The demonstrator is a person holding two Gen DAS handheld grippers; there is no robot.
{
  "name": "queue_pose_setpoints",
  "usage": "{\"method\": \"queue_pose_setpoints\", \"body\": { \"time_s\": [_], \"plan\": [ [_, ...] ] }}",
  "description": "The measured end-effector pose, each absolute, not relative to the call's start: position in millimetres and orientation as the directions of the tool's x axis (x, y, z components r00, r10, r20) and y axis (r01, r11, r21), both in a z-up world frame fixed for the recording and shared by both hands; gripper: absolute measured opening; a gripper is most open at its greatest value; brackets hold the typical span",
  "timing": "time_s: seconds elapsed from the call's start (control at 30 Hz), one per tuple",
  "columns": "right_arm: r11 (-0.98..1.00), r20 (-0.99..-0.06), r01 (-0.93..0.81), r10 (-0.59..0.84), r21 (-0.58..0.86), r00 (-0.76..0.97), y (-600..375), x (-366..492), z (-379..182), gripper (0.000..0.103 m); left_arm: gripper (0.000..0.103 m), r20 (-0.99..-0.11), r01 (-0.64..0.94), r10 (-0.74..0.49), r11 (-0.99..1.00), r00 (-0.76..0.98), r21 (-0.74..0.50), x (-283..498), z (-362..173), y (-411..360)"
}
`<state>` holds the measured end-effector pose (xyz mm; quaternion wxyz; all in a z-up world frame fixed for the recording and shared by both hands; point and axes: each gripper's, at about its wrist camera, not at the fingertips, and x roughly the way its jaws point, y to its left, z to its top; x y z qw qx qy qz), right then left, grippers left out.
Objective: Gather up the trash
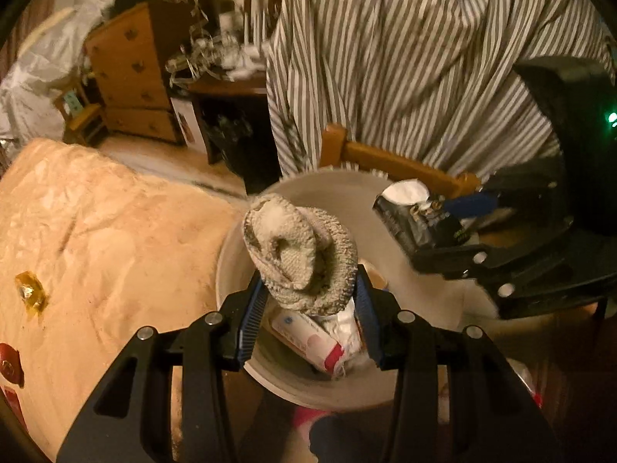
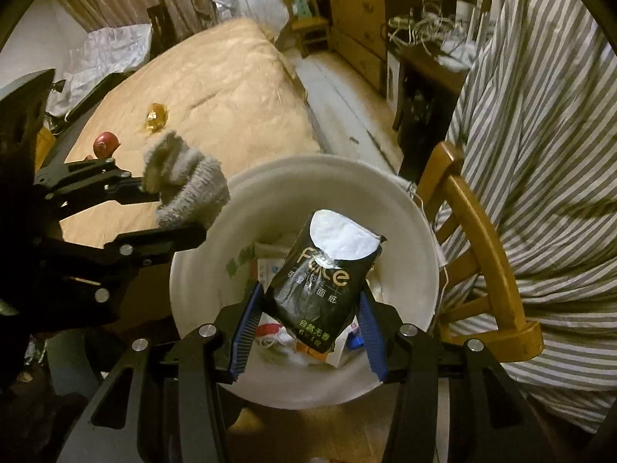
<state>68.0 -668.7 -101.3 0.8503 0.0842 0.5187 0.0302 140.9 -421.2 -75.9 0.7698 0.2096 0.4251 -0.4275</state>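
My left gripper is shut on a grey sock and holds it above the white trash bin. The sock also shows in the right wrist view, at the bin's left rim. My right gripper is shut on a black tissue pack with a white opening, held over the white trash bin. The pack shows in the left wrist view at the bin's right side. The bin holds packaging and paper scraps.
A bed with a beige quilt lies left of the bin, with a gold wrapper and a red object on it. A wooden chair draped with striped cloth stands right. A wooden dresser is behind.
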Motion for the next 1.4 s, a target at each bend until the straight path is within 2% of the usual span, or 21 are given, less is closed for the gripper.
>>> {"method": "queue_pose_setpoints", "body": {
  "time_s": [0.2,0.47,0.5,0.53,0.57,0.63,0.83,0.9,0.93,1.03,1.07,1.13,1.17,1.23,1.4],
  "plan": [
    [0.983,-0.891,0.032,0.152,0.183,0.427,-680,75,-102,0.050,0.043,-0.879,0.852,-0.420,0.523,0.225,-0.031,154,-89,-429],
    [0.980,-0.892,0.035,0.162,0.195,0.422,-681,75,-109,0.051,0.046,-0.882,0.837,-0.405,0.546,0.243,-0.020,159,-95,-431],
    [0.980,-0.891,0.036,0.163,0.196,0.424,-680,75,-110,0.053,0.048,-0.881,0.835,-0.405,0.549,0.245,-0.019,161,-95,-433],
    [0.979,-0.889,0.036,0.164,0.199,0.428,-681,75,-110,0.057,0.054,-0.878,0.833,-0.407,0.554,0.252,-0.018,161,-93,-433],
    [0.979,-0.886,0.041,0.164,0.201,0.435,-681,75,-110,0.059,0.066,-0.875,0.830,-0.410,0.557,0.256,-0.018,163,-92,-434],
    [0.976,-0.878,0.047,0.167,0.210,0.449,-683,74,-109,0.064,0.076,-0.865,0.824,-0.419,0.566,0.276,-0.011,162,-87,-432],
    [0.971,-0.845,0.059,0.172,0.233,0.506,-686,61,-99,0.064,0.079,-0.848,0.812,-0.440,0.583,0.296,-0.018,162,-79,-424],
    [0.971,-0.814,0.065,0.156,0.231,0.559,-682,48,-87,0.067,0.079,-0.829,0.800,-0.451,0.599,0.331,-0.007,159,-73,-415],
    [0.973,-0.794,0.068,0.138,0.220,0.592,-679,40,-80,0.073,0.081,-0.808,0.789,-0.463,0.614,0.364,0.004,154,-68,-407],
    [0.984,-0.700,0.087,0.047,0.155,0.713,-658,2,-55,0.085,0.092,-0.734,0.763,-0.530,0.646,0.425,-0.025,133,-51,-373],
    [0.989,-0.639,0.103,-0.012,0.106,0.769,-643,-19,-45,0.088,0.097,-0.700,0.755,-0.549,0.655,0.456,-0.021,122,-45,-360],
    [0.990,-0.561,0.130,-0.078,0.054,0.824,-623,-44,-36,0.095,0.097,-0.630,0.732,-0.575,0.681,0.523,-0.014,101,-34,-337],
    [0.989,-0.502,0.148,-0.115,0.027,0.857,-606,-64,-34,0.097,0.097,-0.594,0.719,-0.589,0.695,0.547,-0.027,90,-29,-324],
    [0.986,-0.444,0.164,-0.149,-0.005,0.884,-585,-87,-34,0.098,0.097,-0.537,0.696,-0.609,0.716,0.584,-0.054,72,-25,-301],
    [0.970,-0.351,0.241,-0.229,-0.008,0.908,-545,-140,-53,0.098,0.097,-0.490,0.652,-0.604,0.753,0.628,-0.092,40,-30,-268]
  ]
}}
